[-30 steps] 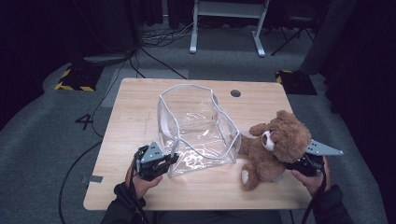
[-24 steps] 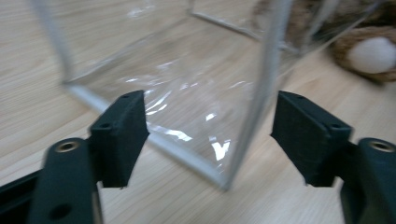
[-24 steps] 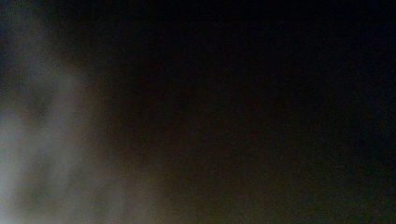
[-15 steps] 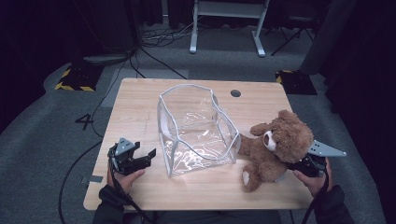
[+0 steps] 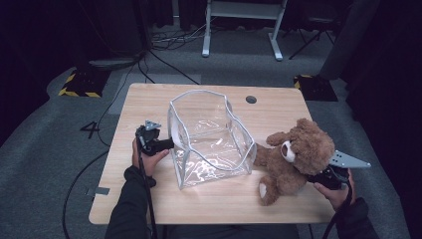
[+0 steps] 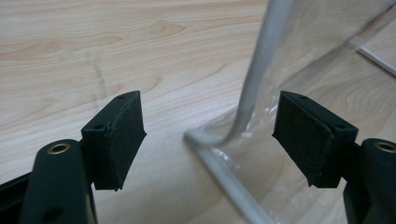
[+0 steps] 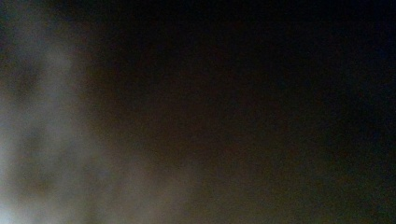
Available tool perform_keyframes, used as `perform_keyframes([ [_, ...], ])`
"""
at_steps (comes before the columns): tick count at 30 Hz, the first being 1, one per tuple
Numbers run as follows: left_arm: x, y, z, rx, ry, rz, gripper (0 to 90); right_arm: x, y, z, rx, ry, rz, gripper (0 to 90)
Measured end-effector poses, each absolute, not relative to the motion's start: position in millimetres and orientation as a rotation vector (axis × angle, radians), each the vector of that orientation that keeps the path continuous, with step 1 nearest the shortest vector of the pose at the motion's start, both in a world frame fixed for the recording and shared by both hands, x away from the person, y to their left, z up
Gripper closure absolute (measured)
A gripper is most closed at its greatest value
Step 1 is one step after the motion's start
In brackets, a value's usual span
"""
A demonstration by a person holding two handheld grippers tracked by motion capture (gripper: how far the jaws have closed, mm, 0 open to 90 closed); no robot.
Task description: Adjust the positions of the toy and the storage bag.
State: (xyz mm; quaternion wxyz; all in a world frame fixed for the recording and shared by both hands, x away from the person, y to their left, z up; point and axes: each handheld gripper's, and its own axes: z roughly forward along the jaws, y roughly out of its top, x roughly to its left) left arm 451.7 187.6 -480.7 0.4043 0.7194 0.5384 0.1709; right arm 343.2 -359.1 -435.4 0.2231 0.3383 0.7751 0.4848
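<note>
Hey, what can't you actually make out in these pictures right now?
- Right gripper jaws: high view, buried behind the teddy bear; whether they pinch it is hidden.
- Right gripper view: dark blur, too close to read.
- Clear bag: left gripper view, cut off by the frame's edges.
- Bear's far side: high view, hidden by its own body.

A single white numeral "4" is marked on the grey carpet floor, to the left of the wooden table. No other writing, label or brand can be read anywhere.
</note>
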Motion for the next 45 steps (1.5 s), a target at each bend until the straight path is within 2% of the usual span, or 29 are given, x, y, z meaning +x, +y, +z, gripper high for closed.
perform_keyframes([
  [1, 456, 183, -481, 1.823, 1.347, 0.437, 22.9, 343, -360, -435, 0.932, 2.141, 1.342, 49.9],
  [8, 476, 146, -482, 1.848, 1.328, 0.434, 30.4, 341, -364, -434, 0.926, 2.128, 1.361, 50.3],
  [11, 483, 132, -481, 1.856, 1.319, 0.401, 30.5, 340, -367, -433, 0.928, 2.119, 1.359, 50.6],
  [14, 489, 117, -479, 1.865, 1.321, 0.420, 30.3, 340, -372, -432, 0.934, 2.097, 1.354, 51.1],
  [24, 504, 94, -472, 1.892, 1.319, 0.437, 31.7, 343, -381, -430, 0.951, 2.050, 1.339, 51.9],
  [28, 490, 104, -466, 1.937, 1.268, 0.448, 23.4, 343, -385, -432, 0.970, 2.045, 1.338, 52.7],
  [33, 459, 118, -457, 2.005, 1.181, 0.530, 20.3, 339, -389, -429, 0.963, 2.020, 1.330, 53.6],
  [36, 426, 131, -457, 2.128, 1.116, 0.674, 17.8, 338, -391, -426, 0.964, 2.003, 1.327, 53.7],
  [40, 402, 144, -464, 2.183, 1.105, 0.640, 16.8, 338, -391, -423, 0.970, 1.986, 1.314, 53.7],
  [44, 384, 156, -474, 2.170, 1.101, 0.458, 16.5, 338, -392, -419, 0.963, 1.974, 1.313, 53.7],
  [45, 378, 158, -476, 2.150, 1.103, 0.459, 16.5, 339, -392, -418, 0.963, 1.970, 1.315, 53.7],
])
